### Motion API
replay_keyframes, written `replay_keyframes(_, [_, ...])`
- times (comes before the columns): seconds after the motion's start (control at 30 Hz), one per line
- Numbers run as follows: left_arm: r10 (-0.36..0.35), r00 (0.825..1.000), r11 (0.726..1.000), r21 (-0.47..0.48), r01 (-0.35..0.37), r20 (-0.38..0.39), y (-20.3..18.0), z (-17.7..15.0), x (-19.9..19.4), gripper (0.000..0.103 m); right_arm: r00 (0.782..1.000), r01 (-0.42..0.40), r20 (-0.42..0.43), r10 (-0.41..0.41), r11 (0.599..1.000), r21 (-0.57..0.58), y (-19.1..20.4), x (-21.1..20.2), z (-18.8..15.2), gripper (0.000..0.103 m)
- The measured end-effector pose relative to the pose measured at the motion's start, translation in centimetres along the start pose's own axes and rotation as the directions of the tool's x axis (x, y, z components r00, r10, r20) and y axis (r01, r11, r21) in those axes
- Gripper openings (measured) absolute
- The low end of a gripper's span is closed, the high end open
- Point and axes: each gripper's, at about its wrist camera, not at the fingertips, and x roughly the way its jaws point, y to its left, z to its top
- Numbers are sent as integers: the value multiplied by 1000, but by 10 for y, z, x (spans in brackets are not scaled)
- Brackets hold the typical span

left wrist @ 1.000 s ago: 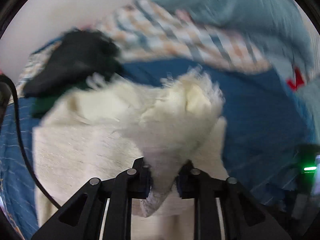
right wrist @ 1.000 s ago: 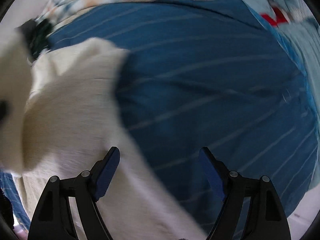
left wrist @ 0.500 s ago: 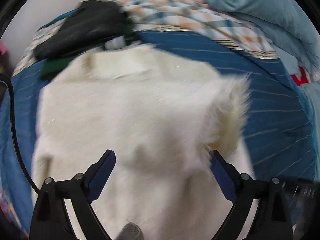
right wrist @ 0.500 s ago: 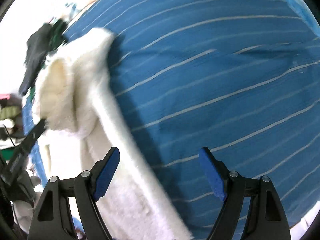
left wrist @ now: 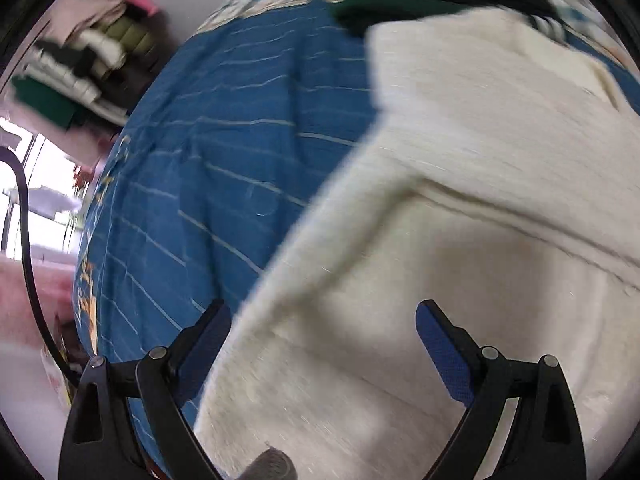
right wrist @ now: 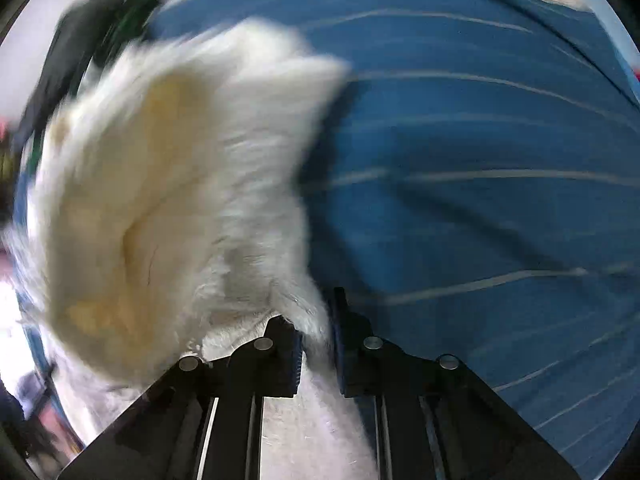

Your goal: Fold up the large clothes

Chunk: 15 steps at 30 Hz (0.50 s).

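Now right tool [right wrist: 314,334] pinching cream garment [right wrist: 180,184], left tool [left wrist: 324,320] agape

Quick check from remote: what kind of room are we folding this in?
Most likely a bedroom. The cream fleece garment lies on a blue striped bedspread, stacked folded clothes sit by the wall, and a bright window shows at the left. The right gripper pinches the garment.
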Motion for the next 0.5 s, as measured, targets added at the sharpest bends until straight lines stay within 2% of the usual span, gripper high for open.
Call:
replay_keyframes(0.03, [2,1000,1000,-7,-2,-2,3,2,4,94,1000,-15,11,14,996,83,-13,1,-2,13])
replay_keyframes(0.07, [7,1000,1000,-9,-7,-3,7,3,9,94,1000,-13,-6,14,994,112,-16,6,-5,13])
replay_keyframes(0.1, [8,1000,1000,-4,-8,-5,8,6,11,94,999,-9,-33,13,993,116,-16,11,-8,14])
replay_keyframes(0.13, [13,1000,1000,3,-13,-7,8,5,15,94,998,-1,-57,7,995,105,-10,12,-13,19])
replay_keyframes(0.17, [17,1000,1000,15,-17,-12,8,2,20,94,998,30,-65,-24,995,96,-4,6,-18,29])
replay_keyframes(0.27, [19,998,997,71,-15,-56,5,-5,45,95,995,102,-28,-100,987,126,7,-36,-47,30])
replay_keyframes(0.33, [3,998,996,91,3,-61,-2,-7,56,98,995,102,-1,-103,986,129,26,-61,-66,30])
replay_keyframes(0.37, [6,999,996,87,-4,-33,-3,-8,58,103,998,65,5,-66,990,126,43,-70,-80,33])
replay_keyframes(0.43, [-10,1000,996,84,10,6,-4,-7,58,103,998,-32,-44,37,994,107,75,-67,-102,39])
replay_keyframes(0.47, [-24,1000,996,88,22,19,-4,-6,58,103,986,-116,-106,127,987,108,99,-54,-114,39])
replay_keyframes(0.5, [-41,999,996,84,39,21,-4,-5,59,103,972,-168,-144,184,979,112,116,-42,-122,39])
